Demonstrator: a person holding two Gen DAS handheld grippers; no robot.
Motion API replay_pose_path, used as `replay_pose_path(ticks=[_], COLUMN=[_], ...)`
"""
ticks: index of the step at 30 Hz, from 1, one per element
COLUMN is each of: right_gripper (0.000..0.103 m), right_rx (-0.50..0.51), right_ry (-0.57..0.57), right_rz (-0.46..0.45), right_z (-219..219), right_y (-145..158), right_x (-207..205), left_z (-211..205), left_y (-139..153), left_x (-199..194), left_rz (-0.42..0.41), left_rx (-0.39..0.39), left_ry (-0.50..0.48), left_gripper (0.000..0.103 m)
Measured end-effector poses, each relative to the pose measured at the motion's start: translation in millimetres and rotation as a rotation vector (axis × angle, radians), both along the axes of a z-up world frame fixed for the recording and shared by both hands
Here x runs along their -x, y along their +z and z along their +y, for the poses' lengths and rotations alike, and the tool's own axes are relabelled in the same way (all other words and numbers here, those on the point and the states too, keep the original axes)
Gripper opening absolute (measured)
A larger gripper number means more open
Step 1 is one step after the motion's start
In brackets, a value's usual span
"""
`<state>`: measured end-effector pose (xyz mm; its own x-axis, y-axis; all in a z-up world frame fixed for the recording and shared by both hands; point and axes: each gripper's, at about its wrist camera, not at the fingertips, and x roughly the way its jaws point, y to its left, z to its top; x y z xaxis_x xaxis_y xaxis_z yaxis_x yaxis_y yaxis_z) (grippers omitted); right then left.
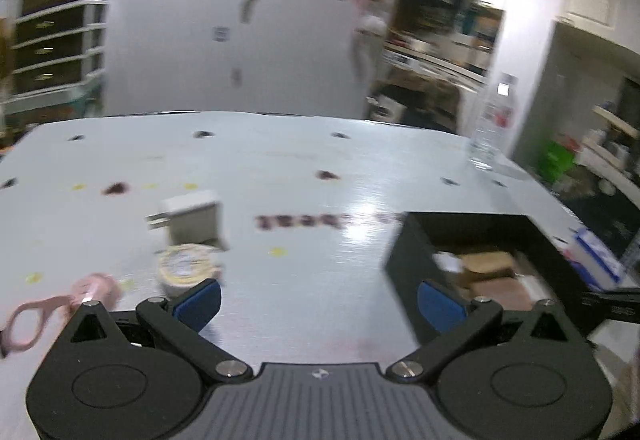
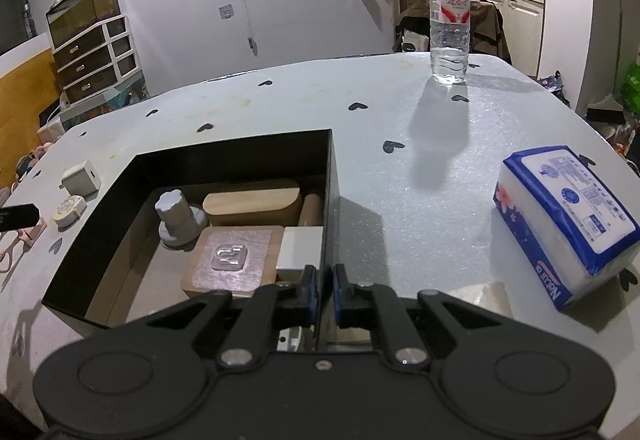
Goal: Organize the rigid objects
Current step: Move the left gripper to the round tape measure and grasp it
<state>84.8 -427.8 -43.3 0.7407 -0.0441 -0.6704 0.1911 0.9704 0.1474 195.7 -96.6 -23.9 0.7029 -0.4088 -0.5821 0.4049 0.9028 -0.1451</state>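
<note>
A black open box (image 2: 224,160) stands on the pale table and holds wooden blocks (image 2: 252,200), a grey knob (image 2: 176,216), a clear adhesive hook on a wooden square (image 2: 230,254) and a white block (image 2: 300,248). My right gripper (image 2: 325,292) is shut on the box's right wall. My left gripper (image 1: 318,304) is open and empty above the table, left of the box (image 1: 412,252). A white charger cube (image 1: 194,216), a round cream tape measure (image 1: 186,266) and pink scissors (image 1: 48,312) lie ahead to its left, also in the right wrist view (image 2: 80,176).
A water bottle (image 2: 449,20) stands at the table's far right. A blue tissue pack (image 2: 564,216) lies right of the box. The table (image 2: 400,112) has black heart marks. Drawers (image 2: 96,56) stand beyond the far left edge.
</note>
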Motion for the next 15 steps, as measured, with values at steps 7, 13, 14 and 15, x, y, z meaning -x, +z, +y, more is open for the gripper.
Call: replay_pose_path(ticks=[7,13,14,15], right_gripper=[0.008,0.008,0.008,0.008], right_rx=[0.003,0.005,0.006,0.009], right_ry=[-0.003,-0.001,-0.002,-0.002], right_rz=[0.001,0.001,0.002,0.004], right_z=[0.6,0.7,0.9,1.0], right_y=[0.2,0.0,-0.2,-0.6], right_x=[0.0,-0.7,-1.0,-1.4], left_z=[13.1,16.0,15.9,15.3], left_y=[-20.2,-37.3,-39.7,-42.8], left_x=[-10.9,-30.4,-35.0,-38.7], left_rz=[-0.017,0.047,0.056,0.063], left_rx=[-0.024,-0.051,-0.055,-0.058], left_ry=[0.183,0.247,0.258,0.265], left_gripper=[0.103,0.103,0.103,0.103])
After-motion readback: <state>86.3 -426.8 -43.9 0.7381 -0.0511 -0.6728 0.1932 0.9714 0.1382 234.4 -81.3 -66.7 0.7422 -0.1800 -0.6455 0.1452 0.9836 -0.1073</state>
